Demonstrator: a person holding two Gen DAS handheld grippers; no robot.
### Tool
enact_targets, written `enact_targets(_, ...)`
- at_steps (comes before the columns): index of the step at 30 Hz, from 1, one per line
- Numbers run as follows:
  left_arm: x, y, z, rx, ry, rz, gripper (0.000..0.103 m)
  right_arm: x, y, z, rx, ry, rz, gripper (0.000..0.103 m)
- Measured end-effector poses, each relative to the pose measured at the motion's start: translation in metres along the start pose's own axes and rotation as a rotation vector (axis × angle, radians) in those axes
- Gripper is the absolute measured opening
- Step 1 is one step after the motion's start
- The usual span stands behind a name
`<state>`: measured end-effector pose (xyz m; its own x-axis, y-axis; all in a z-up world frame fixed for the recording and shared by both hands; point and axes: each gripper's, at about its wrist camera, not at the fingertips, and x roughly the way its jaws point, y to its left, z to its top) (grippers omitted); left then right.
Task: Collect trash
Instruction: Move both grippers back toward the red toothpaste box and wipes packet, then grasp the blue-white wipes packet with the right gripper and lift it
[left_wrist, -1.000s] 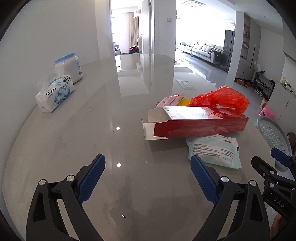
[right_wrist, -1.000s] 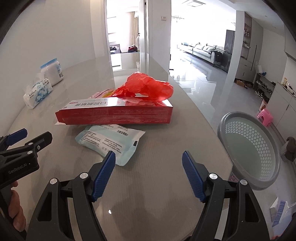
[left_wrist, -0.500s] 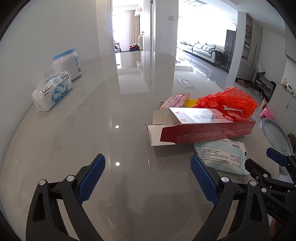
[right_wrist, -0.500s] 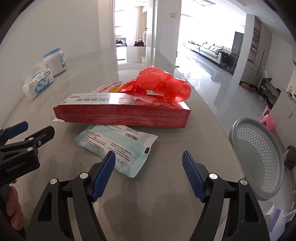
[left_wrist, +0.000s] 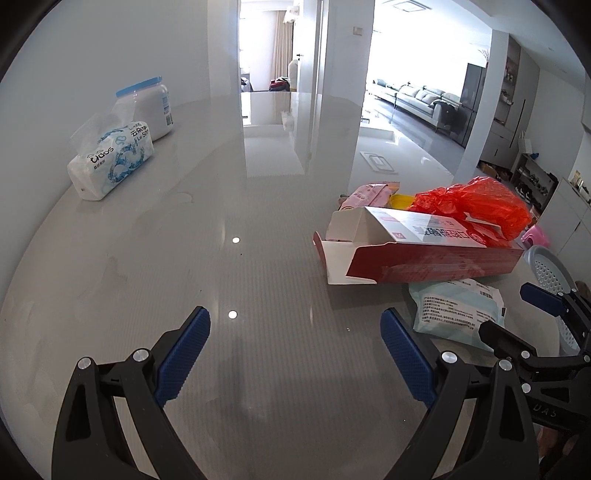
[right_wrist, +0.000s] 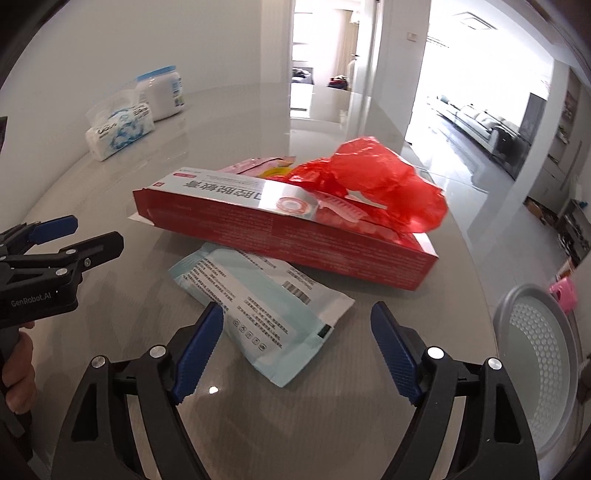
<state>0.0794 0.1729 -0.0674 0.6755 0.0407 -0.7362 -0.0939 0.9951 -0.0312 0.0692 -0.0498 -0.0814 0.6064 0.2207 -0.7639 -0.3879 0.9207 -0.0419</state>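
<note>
While nothing appears collected yet, the glossy grey counter (right_wrist: 110, 177) carries all the trash in one cluster, and the grey perforated plastic basket (right_wrist: 543, 354) beside its right edge looks empty as far as the right wrist view shows. Largest in the pile is the long red-and-white cardboard box (right_wrist: 295, 229), one end flap open, with the crumpled red plastic bag (right_wrist: 376, 181) resting on its far end and a pink wrapper (right_wrist: 251, 164) just behind. Touching the box's near side lies the flat pale-blue printed pouch (right_wrist: 258, 306). Its near corner sits between the right gripper (right_wrist: 297, 347) fingers, which have just been opening and do not press on it. Beside it, the left gripper (left_wrist: 295, 350) hovers spread wide over bare counter, gripping nothing. Every piece, I judge, remains to be moved.
</note>
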Motion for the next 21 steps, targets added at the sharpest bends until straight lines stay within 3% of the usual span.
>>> enact_targets(7, 0.001, 0.004, 0.000, -0.018, 0.002, -0.003, 0.092, 0.010, 0.010, 0.008, -0.124, 0.006, 0.034, 0.083)
enact_targets(21, 0.004, 0.009, -0.001, -0.033, 0.008, -0.014, 0.092, 0.037, 0.016, 0.021, -0.194, 0.072, 0.113, 0.083)
